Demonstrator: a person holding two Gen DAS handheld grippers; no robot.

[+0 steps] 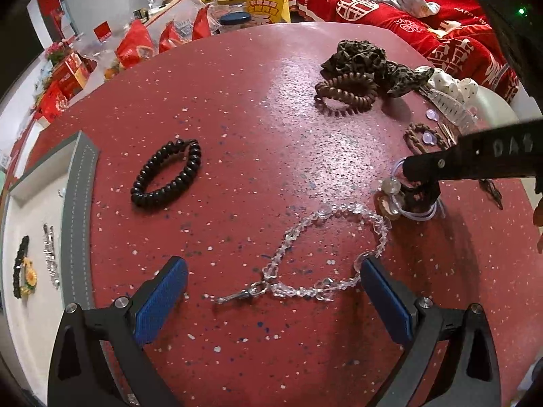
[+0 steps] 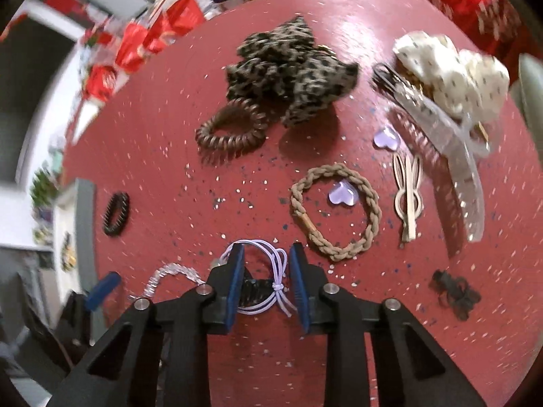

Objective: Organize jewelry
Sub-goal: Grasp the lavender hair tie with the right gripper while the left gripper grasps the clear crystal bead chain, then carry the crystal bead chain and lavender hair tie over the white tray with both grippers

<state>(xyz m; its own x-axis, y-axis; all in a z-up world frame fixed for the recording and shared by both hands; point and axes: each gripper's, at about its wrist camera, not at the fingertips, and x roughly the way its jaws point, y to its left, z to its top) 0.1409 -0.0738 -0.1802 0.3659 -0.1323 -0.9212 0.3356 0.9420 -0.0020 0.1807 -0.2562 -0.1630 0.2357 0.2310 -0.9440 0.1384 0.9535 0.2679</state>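
Note:
My left gripper (image 1: 273,271) is open over a clear crystal bead bracelet (image 1: 325,237) with a metal clasp, lying on the red speckled table (image 1: 237,101). A black coil bracelet (image 1: 168,173) lies to its left. My right gripper (image 2: 266,264) is partly open around a lilac elastic hair tie (image 2: 268,291) with a dark clip beneath; in the left wrist view it is at the right (image 1: 415,196). A grey tray (image 1: 79,210) at the left holds a black flower bracelet (image 1: 23,271) and a silver chain (image 1: 51,257).
A leopard scrunchie (image 2: 292,71), brown coil tie (image 2: 230,129), braided tan tie (image 2: 336,210), two lilac hearts (image 2: 342,195), a cream hairpin (image 2: 409,193), clear claw clip (image 2: 451,156), white scrunchie (image 2: 454,71) and a small dark clip (image 2: 454,293) lie on the table. Red packets clutter the far edge.

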